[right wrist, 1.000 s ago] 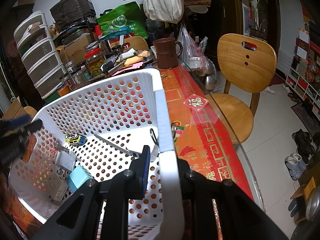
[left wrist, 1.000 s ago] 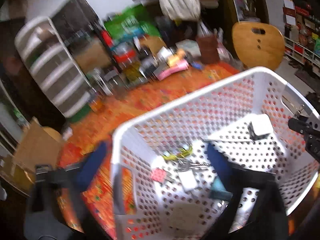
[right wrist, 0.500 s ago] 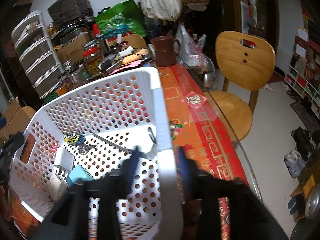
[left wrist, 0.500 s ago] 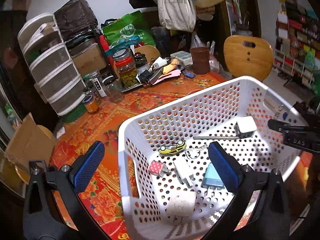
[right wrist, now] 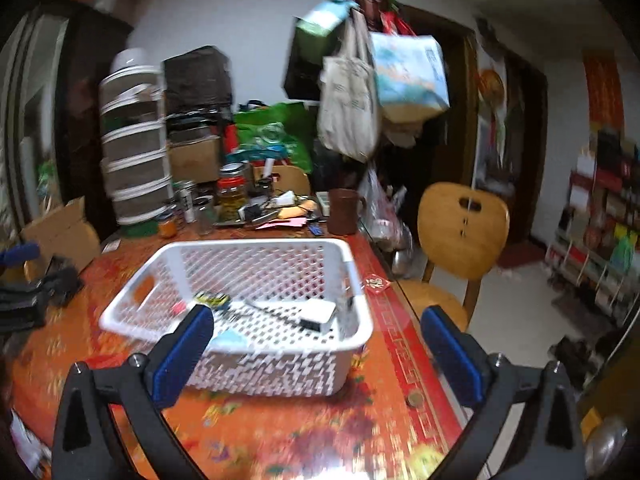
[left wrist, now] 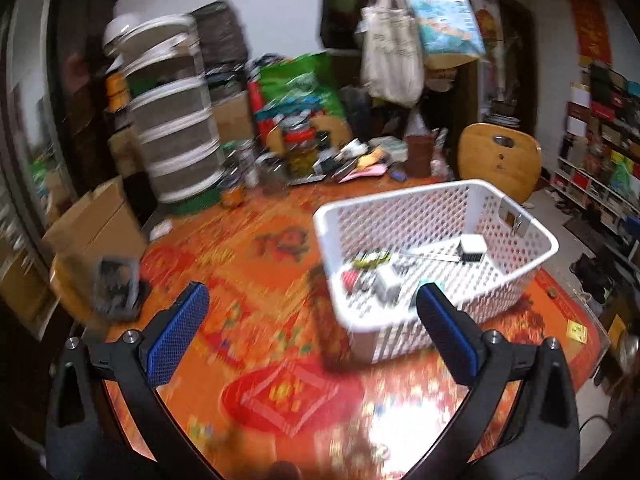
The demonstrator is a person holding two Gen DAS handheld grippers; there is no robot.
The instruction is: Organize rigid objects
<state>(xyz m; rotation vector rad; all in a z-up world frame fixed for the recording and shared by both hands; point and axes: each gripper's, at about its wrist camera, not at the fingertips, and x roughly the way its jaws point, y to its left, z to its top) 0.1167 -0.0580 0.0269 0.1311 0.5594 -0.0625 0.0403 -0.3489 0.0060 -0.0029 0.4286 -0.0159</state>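
White perforated plastic basket (left wrist: 516, 236) w/ small items sits on orange patterned tablecloth (left wrist: 256, 264); left gripper (left wrist: 312, 332) spread wide, empty, basket ahead-right; right gripper (right wrist: 320, 348) likewise empty, basket just ahead-left.

One basket (right wrist: 352, 280) sits on one table (right wrist: 400, 360). One chair (right wrist: 460, 224) and one mug (right wrist: 342, 212) show. Two tools (left wrist: 312, 328) (right wrist: 316, 344) gape.

White perforated basket (right wrist: 248, 344); orange-red floral tablecloth (left wrist: 248, 248); blue gripper pads (right wrist: 182, 354); tan wooden chair (right wrist: 462, 224) at 2 o'clock.
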